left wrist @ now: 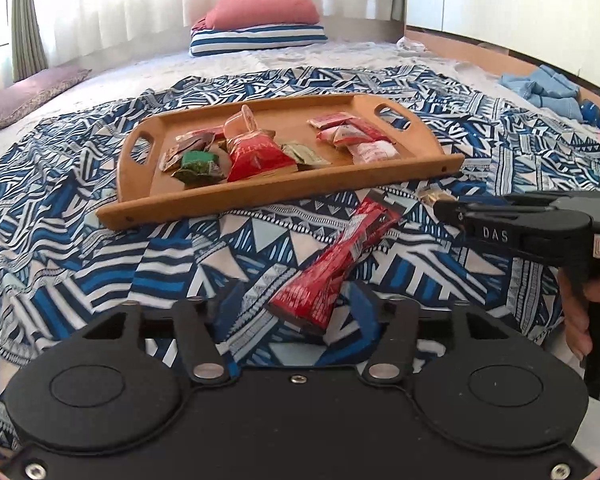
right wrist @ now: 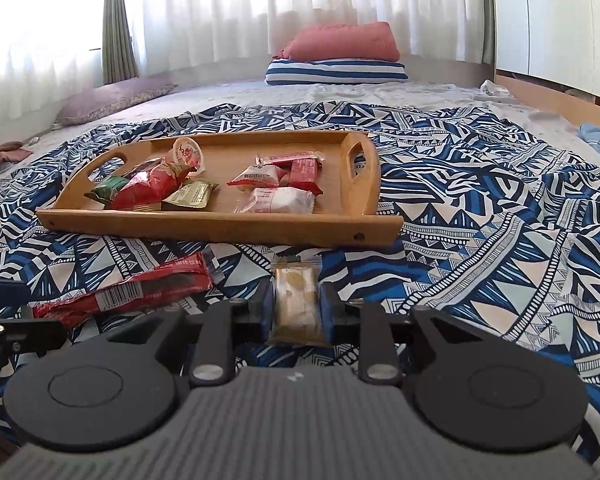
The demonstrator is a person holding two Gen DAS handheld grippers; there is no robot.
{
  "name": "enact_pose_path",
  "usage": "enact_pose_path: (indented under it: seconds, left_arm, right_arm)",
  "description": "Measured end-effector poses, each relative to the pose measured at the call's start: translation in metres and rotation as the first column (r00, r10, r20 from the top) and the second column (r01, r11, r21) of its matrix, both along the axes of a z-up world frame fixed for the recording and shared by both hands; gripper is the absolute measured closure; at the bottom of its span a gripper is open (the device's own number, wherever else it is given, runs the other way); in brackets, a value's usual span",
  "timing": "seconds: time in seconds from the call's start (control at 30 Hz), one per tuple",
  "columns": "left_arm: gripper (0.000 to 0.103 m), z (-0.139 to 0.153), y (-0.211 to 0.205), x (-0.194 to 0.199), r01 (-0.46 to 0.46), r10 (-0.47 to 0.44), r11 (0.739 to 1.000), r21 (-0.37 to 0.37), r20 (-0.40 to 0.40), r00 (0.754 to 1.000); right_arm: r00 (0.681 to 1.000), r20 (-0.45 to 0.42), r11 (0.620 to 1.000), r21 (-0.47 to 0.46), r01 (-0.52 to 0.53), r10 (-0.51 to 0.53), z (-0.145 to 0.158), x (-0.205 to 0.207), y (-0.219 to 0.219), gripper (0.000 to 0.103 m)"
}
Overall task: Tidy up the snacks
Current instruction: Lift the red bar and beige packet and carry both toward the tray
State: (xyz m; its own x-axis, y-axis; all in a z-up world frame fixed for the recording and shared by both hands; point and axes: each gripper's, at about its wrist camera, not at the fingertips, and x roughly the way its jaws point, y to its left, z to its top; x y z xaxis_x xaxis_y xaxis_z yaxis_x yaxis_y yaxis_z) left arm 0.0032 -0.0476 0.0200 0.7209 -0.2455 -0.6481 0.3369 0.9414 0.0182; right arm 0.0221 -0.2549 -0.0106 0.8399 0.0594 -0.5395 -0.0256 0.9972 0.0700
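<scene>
A wooden tray [left wrist: 280, 196] [right wrist: 220, 228] rests on the blue patterned cloth and holds several wrapped snacks. A long red packet [left wrist: 340, 256] [right wrist: 132, 288] lies on the cloth in front of it. The packet's near end sits between the fingers of my left gripper [left wrist: 296, 304], whose jaws stand apart and do not press on it. My right gripper [right wrist: 296, 300] is shut on a small tan wrapped snack [right wrist: 296, 296], just in front of the tray's near rim. In the left wrist view the right gripper [left wrist: 446, 206] comes in from the right with the snack at its tip.
The patterned cloth [right wrist: 480, 208] covers a bed. A red pillow on a striped cushion [left wrist: 260, 36] lies at the far end, a purple pillow [right wrist: 116, 98] at far left. Blue clothes [left wrist: 552, 88] are piled by the wooden bed edge at right. A hand [left wrist: 580, 312] holds the right gripper's handle.
</scene>
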Motion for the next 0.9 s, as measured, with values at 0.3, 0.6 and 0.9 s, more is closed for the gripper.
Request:
enact_pose_path:
  seconds: [0.3, 0.6, 0.9]
  left_arm:
    - [0.07, -0.009, -0.004, 0.027, 0.011, -0.013, 0.999, -0.038, -0.058, 0.998]
    - [0.07, -0.007, -0.002, 0.013, 0.024, -0.03, 0.997, -0.069, -0.094, 0.995]
    - [0.077, -0.012, -0.008, 0.021, 0.001, -0.012, 0.996, -0.091, -0.125, 0.992]
  right_arm:
    - [1.0, -0.004, 1.0, -0.006, 0.003, -0.003, -0.001, -0.002, 0.002, 0.07]
    - [1.0, -0.005, 1.0, -0.013, -0.003, 0.003, -0.002, -0.001, 0.003, 0.064]
    - [1.0, -0.006, 1.0, -0.015, -0.001, 0.001, -0.002, -0.002, 0.006, 0.065]
